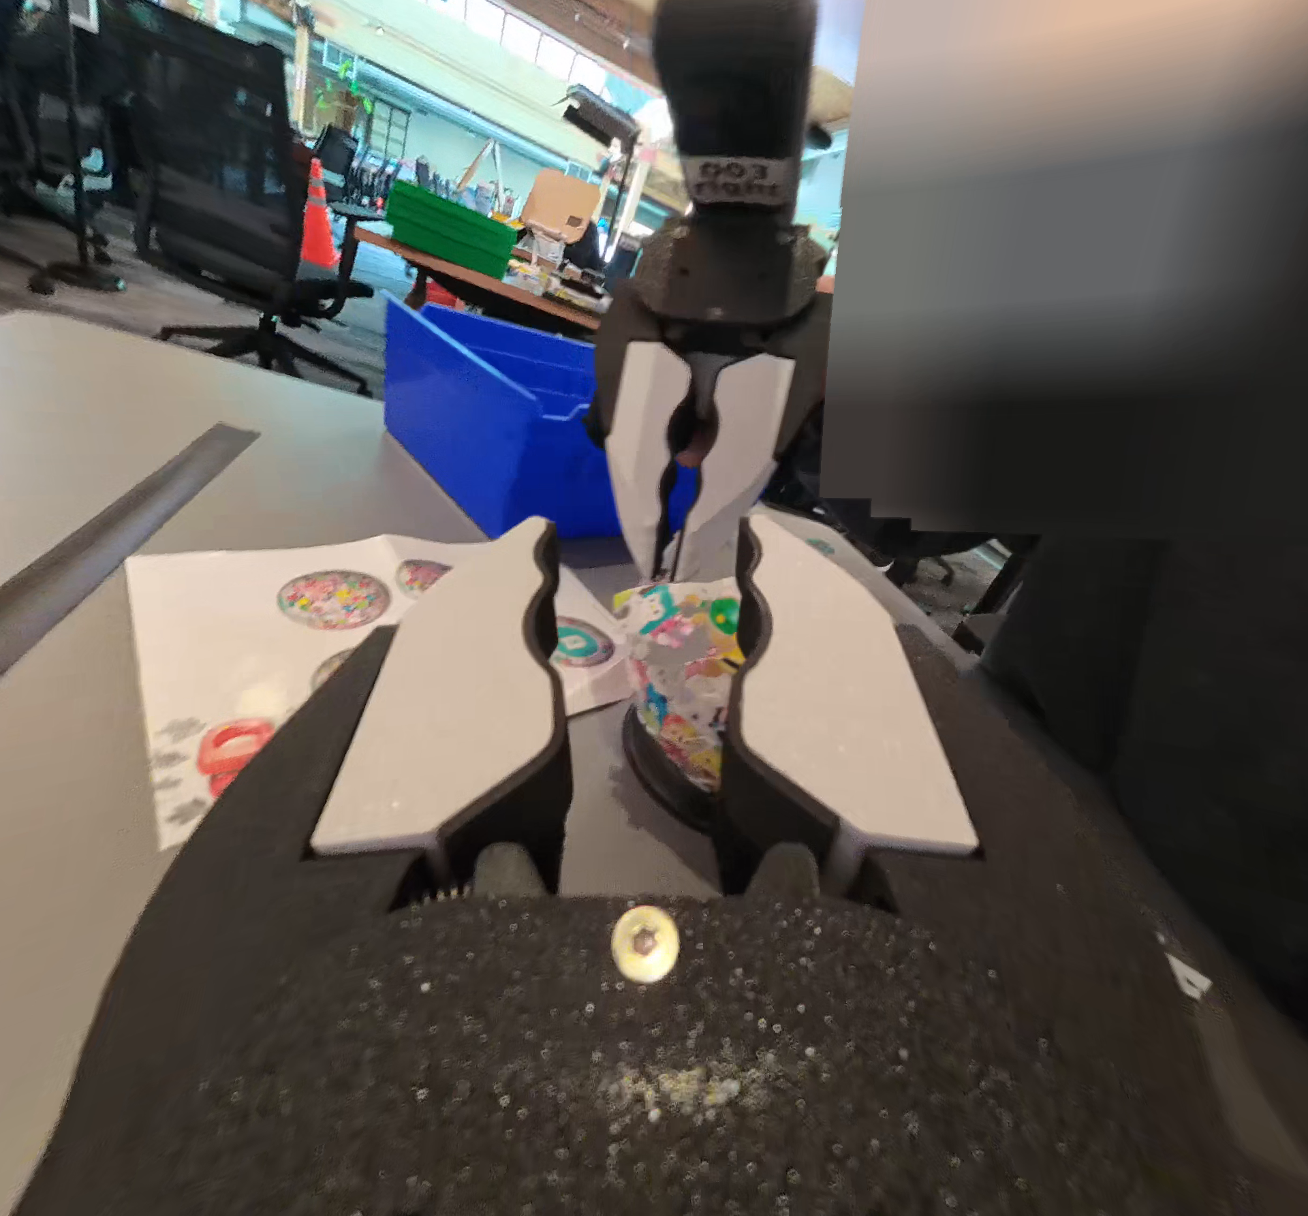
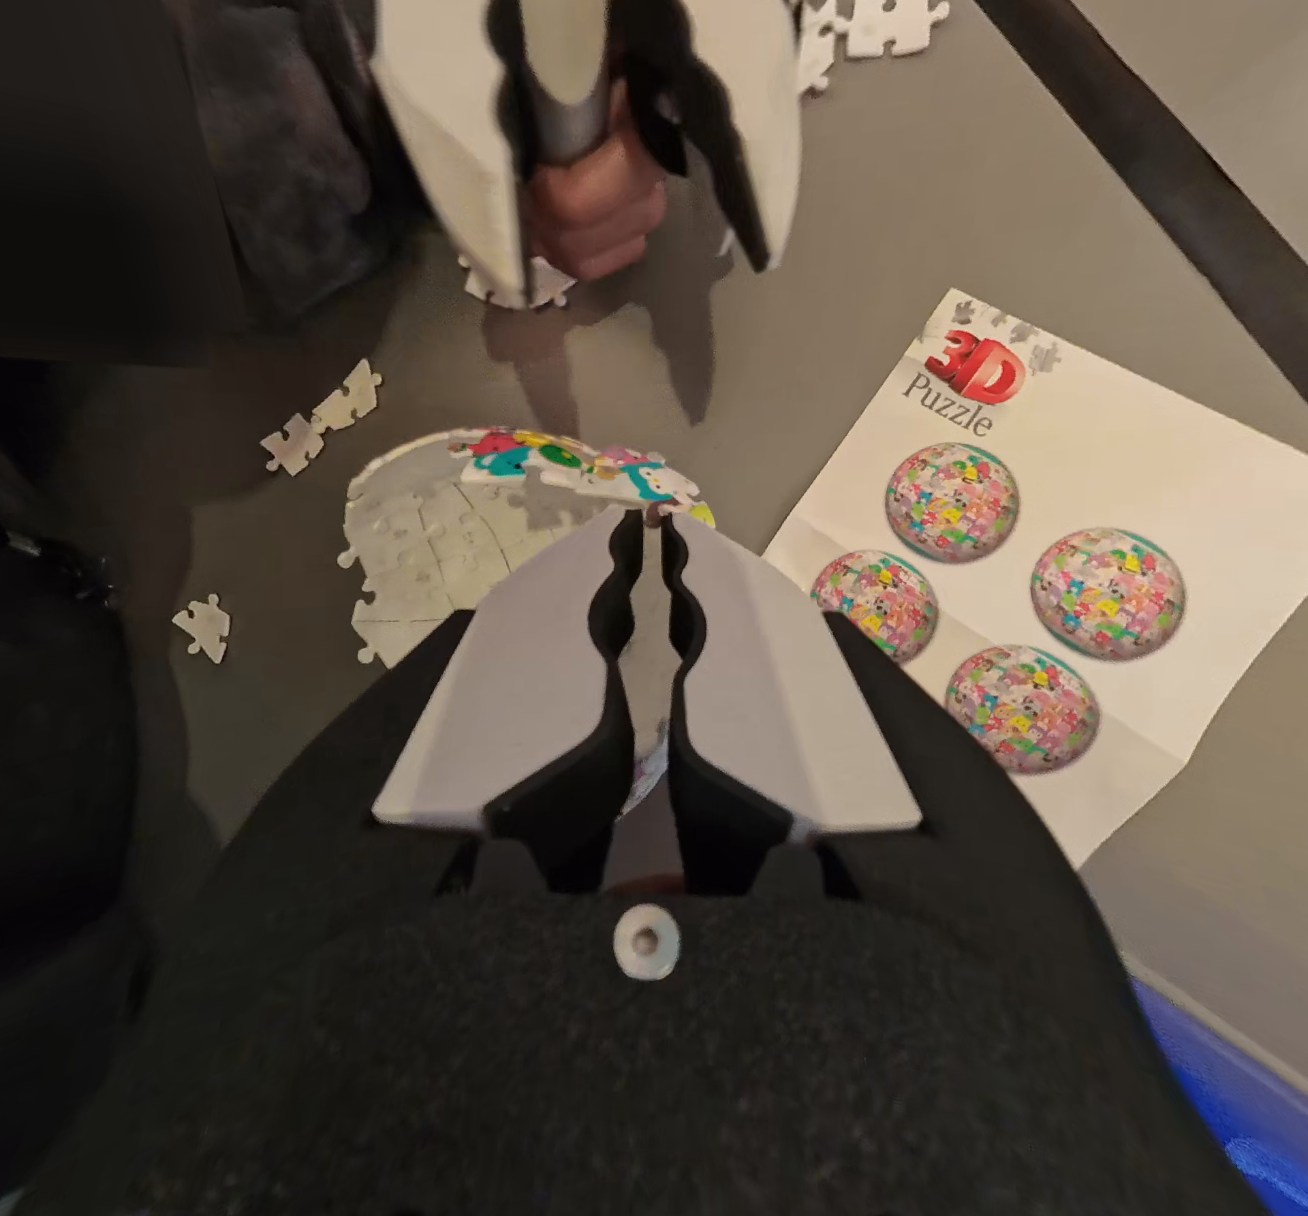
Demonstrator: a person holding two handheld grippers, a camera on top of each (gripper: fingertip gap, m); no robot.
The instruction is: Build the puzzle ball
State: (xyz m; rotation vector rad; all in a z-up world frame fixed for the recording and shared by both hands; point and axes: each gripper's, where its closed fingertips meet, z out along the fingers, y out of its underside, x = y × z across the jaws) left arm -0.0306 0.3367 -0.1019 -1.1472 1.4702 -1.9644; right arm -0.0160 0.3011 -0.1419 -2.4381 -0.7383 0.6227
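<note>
Colourful puzzle ball (image 2: 453, 531) rim sits at your right gripper (image 2: 655, 517) tips, fingers nearly closed, frame centre; left gripper (image 1: 647, 623) gapes wide, empty.

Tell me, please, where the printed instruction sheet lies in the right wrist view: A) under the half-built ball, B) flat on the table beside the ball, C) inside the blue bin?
B: the instruction sheet lies flat on the grey table, beside the half-built puzzle ball.

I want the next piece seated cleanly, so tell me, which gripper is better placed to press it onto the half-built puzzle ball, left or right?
Right, probably. The right gripper is nearly closed, with its tips at the rim of the puzzle ball, apparently pinching a piece there. The left gripper is open, level with the ball, better placed to steady it.
</note>
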